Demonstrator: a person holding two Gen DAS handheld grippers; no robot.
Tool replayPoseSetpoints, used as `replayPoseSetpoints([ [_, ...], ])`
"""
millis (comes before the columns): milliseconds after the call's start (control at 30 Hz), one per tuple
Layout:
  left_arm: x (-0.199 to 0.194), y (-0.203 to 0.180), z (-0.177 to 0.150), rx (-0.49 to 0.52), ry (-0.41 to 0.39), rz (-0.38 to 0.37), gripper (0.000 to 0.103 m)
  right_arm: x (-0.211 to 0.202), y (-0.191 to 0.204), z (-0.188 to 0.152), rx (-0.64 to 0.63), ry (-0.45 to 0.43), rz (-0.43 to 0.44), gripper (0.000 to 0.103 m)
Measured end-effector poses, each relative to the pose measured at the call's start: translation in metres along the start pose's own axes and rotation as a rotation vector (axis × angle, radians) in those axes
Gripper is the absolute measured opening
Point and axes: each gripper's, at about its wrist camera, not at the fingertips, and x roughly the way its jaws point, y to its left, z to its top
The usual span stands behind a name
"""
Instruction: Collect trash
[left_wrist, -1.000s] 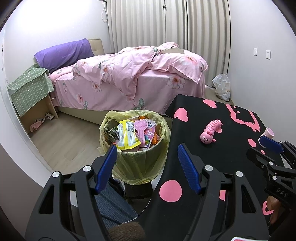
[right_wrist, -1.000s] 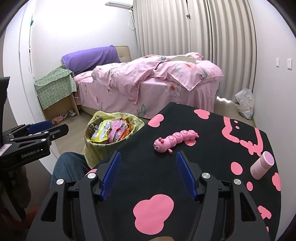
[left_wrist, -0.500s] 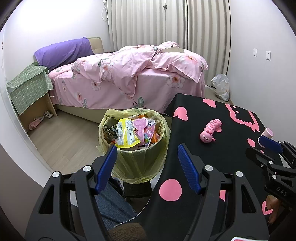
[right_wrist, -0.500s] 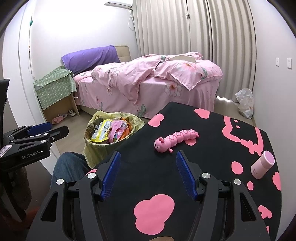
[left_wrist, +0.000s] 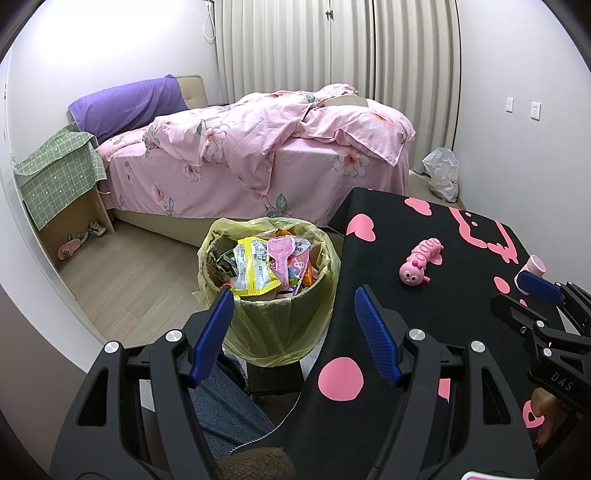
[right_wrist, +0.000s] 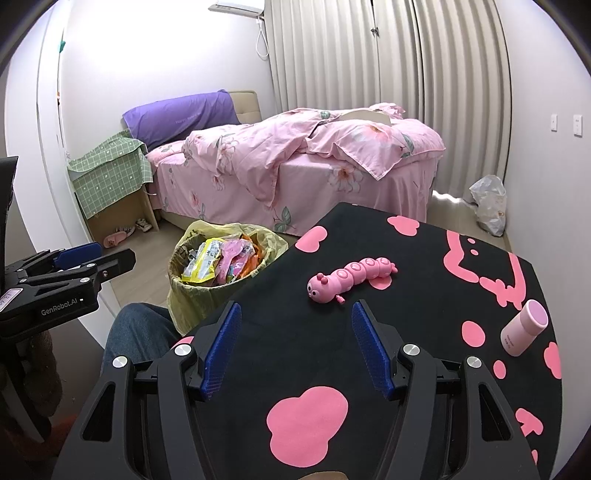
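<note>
A bin with a yellow liner (left_wrist: 273, 314), full of wrappers (left_wrist: 258, 271), stands on the floor left of the black table with pink shapes (left_wrist: 436, 325); it also shows in the right wrist view (right_wrist: 207, 295). My left gripper (left_wrist: 293, 314) is open and empty, over the table's left edge near the bin. My right gripper (right_wrist: 295, 332) is open and empty above the table (right_wrist: 424, 295). A pink caterpillar toy (right_wrist: 351, 277) and a pink cylinder (right_wrist: 524, 326) lie on the table.
A pink bed (left_wrist: 258, 155) stands beyond the bin, with a green-clothed side table (left_wrist: 59, 177) to its left. A white plastic bag (left_wrist: 441, 177) sits on the floor by the curtains. A person's jeans-clad leg (left_wrist: 225, 413) is below the left gripper.
Both grippers have stayed open and nearly still. The left view has shifted very slightly; nothing on the table moved.
</note>
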Motion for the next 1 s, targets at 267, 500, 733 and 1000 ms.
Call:
replayPoseSetpoints([
  [267, 0.0, 0.0, 0.0, 0.004, -0.003, -0.001, 0.065, 0.0, 0.001, 0.0, 0.0, 0.0, -0.001, 0.059],
  [500, 0.001, 0.0, 0.0, 0.007, -0.004, 0.001, 0.065, 0.0, 0.001, 0.0, -0.002, 0.001, 0.0, 0.059],
  [733, 0.001, 0.002, 0.003, 0.008, -0.005, -0.016, 0.065, 0.0, 0.002, 0.0, -0.006, 0.001, -0.003, 0.059],
  [1000, 0.059, -0.043, -0.008, 0.093, 0.199, -0.185, 0.065, 0.016, -0.052, -0.009, 0.051, 0.06, -0.102, 0.059],
])
